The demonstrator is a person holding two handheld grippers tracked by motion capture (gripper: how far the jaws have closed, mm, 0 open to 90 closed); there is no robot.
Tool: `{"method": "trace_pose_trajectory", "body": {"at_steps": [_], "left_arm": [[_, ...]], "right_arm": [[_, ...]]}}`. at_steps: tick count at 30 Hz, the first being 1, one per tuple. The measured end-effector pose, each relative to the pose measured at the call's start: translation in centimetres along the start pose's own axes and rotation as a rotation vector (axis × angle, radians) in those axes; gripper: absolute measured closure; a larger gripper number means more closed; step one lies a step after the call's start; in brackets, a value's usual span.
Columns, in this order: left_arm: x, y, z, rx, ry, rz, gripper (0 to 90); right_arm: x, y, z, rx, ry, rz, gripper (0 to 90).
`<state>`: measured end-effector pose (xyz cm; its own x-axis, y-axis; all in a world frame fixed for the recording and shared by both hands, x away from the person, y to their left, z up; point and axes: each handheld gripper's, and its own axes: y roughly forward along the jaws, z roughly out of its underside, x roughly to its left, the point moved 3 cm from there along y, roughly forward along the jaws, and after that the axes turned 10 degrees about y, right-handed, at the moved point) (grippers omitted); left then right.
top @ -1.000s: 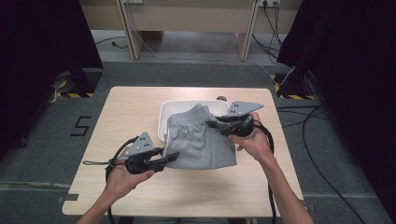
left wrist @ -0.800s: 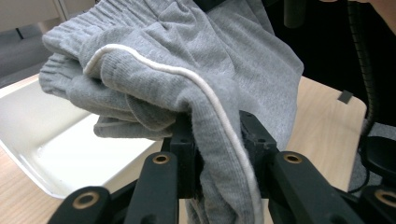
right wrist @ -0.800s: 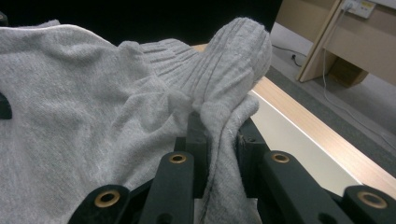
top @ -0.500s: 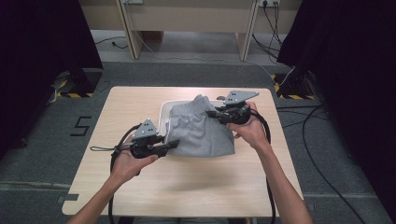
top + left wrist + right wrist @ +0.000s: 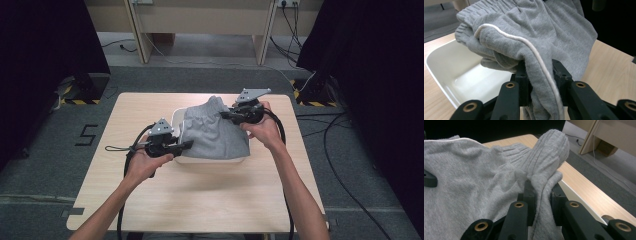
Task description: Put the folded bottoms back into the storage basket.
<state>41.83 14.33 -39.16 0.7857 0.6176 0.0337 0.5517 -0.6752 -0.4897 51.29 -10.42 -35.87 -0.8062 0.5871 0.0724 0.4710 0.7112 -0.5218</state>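
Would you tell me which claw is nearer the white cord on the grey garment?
Left. The left claw pinches the garment right at the white cord; the right claw grips the ribbed edge.

A light wooden table (image 5: 150, 200) stands on grey carpet, its top mostly bare pale woodgrain. Sitting directly on it, a bit past the middle, there's a white rectangular tub (image 5: 210, 161), its near rim showing. Over that tub hangs a grey garment (image 5: 215, 135), covering most of it
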Motion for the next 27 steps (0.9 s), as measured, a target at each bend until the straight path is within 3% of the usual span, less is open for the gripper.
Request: {"method": "trace_pose_trajectory", "body": {"at_steps": [15,27], "left_arm": [[2.3,3.4,0.0,0.049,-0.043,-0.037,70.2],[3.8,4.5,0.8,0.089,-0.064,-0.063,70.1]], "right_arm": [[-2.9,2.8,-0.2,0.047,0.037,0.023,80.0],[-4.3,4.9,0.4,0.073,0.070,0.025,79.8]]}}
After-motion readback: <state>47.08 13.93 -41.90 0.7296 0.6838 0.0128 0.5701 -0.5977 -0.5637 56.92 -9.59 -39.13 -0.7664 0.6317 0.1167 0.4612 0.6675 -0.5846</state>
